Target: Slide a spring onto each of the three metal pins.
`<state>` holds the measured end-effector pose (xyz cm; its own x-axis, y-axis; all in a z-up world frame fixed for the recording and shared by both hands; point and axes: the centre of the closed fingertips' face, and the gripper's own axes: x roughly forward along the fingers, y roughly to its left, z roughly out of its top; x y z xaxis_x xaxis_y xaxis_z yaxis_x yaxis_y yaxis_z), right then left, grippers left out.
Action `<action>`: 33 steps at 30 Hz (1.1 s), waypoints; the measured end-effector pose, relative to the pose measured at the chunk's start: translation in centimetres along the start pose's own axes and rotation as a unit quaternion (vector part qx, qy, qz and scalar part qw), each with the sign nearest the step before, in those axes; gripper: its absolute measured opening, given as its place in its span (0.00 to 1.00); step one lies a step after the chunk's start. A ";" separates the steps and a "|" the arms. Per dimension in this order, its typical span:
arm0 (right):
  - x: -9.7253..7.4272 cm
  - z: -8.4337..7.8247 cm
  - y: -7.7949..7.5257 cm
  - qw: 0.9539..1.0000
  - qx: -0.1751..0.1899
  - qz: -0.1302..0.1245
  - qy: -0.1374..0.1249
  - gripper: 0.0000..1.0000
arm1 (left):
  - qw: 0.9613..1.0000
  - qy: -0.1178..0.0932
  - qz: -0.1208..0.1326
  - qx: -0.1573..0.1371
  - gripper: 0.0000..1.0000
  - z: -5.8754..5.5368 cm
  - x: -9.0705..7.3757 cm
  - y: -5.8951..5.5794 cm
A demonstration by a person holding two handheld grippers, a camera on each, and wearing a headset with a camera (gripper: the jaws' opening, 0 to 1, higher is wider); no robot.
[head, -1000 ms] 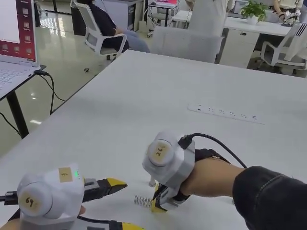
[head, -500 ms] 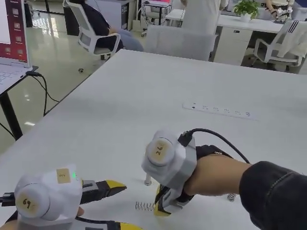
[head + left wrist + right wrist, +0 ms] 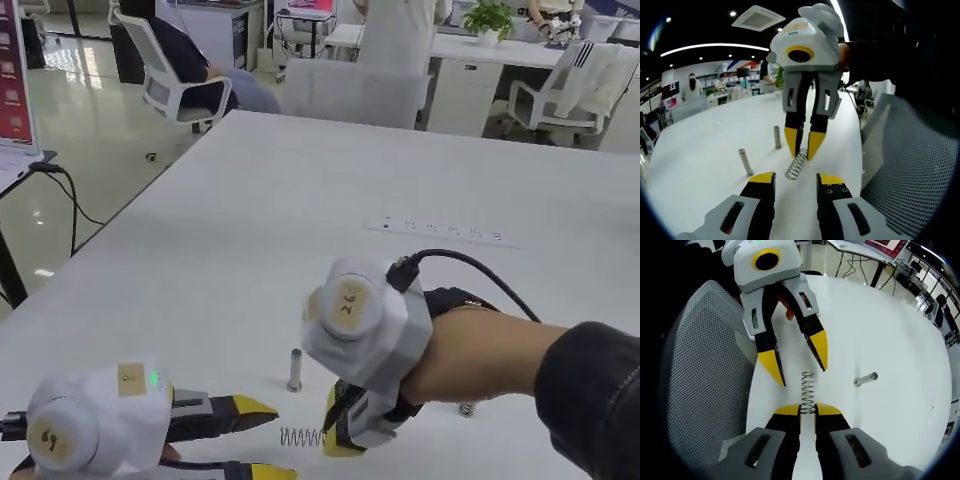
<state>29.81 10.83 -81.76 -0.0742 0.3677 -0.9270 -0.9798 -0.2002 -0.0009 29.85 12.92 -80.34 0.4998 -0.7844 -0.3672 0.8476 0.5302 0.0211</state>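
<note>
My right gripper (image 3: 335, 440) is shut on one end of a small steel spring (image 3: 300, 437), held just above the white table. The spring (image 3: 808, 387) sticks out forward from the closed yellow tips of the right gripper (image 3: 808, 410). Facing it, my left gripper (image 3: 262, 438) stands open, with the spring's free end (image 3: 796, 164) just in front of the left gripper (image 3: 797, 178). A bare metal pin (image 3: 295, 370) stands upright a little beyond the spring. Two pins (image 3: 745, 161) (image 3: 777, 136) stand in the left gripper view. A third small upright piece (image 3: 466, 408) pokes out beside the right wrist.
A white power strip (image 3: 440, 233) lies across the middle of the table (image 3: 300, 200). A grey mesh chair back (image 3: 705, 370) sits close behind the left gripper. People sit on office chairs (image 3: 165, 80) beyond the far edge.
The head camera has swung, shifting the whole scene. My right gripper kept hold of the spring and drew back slightly from the near pin. The left gripper stayed open.
</note>
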 end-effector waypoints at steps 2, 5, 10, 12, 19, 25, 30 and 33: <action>-0.1 0.0 0.1 1.000 -0.004 -0.001 0.000 0.07 | 1.000 0.000 -0.003 0.003 0.23 0.1 0.1 -0.1; -0.2 0.0 0.4 1.000 -0.008 0.001 0.001 0.07 | 1.000 0.000 -0.010 0.010 0.20 0.3 0.2 -0.5; -0.3 0.1 0.8 1.000 -0.014 0.005 0.004 0.07 | 1.000 -0.001 -0.018 0.025 0.14 0.5 0.4 -0.9; -0.3 0.2 1.0 1.000 -0.017 0.007 0.004 0.07 | 0.999 -0.001 -0.020 0.029 0.11 0.6 0.4 -1.1; -0.4 0.3 1.4 1.000 -0.024 0.011 0.010 0.07 | 0.999 0.005 -0.026 0.045 0.05 0.3 0.5 -1.3; -1.0 0.6 1.3 1.000 -0.027 0.007 0.005 0.07 | 0.998 0.012 -0.027 0.052 0.03 0.1 0.5 -1.3; -1.6 1.1 1.2 1.000 -0.030 0.000 -0.001 0.07 | 0.998 0.009 -0.024 0.052 0.03 0.2 0.5 -1.1; -2.2 1.6 1.1 0.999 -0.031 -0.005 -0.011 0.08 | 0.998 0.007 -0.022 0.053 0.03 0.3 0.5 -1.0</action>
<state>28.64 11.26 -79.16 -0.0687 0.3891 -0.9186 -0.9672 -0.2518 -0.0344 29.31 11.87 -80.24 0.4600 -0.8014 -0.3822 0.8831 0.4576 0.1035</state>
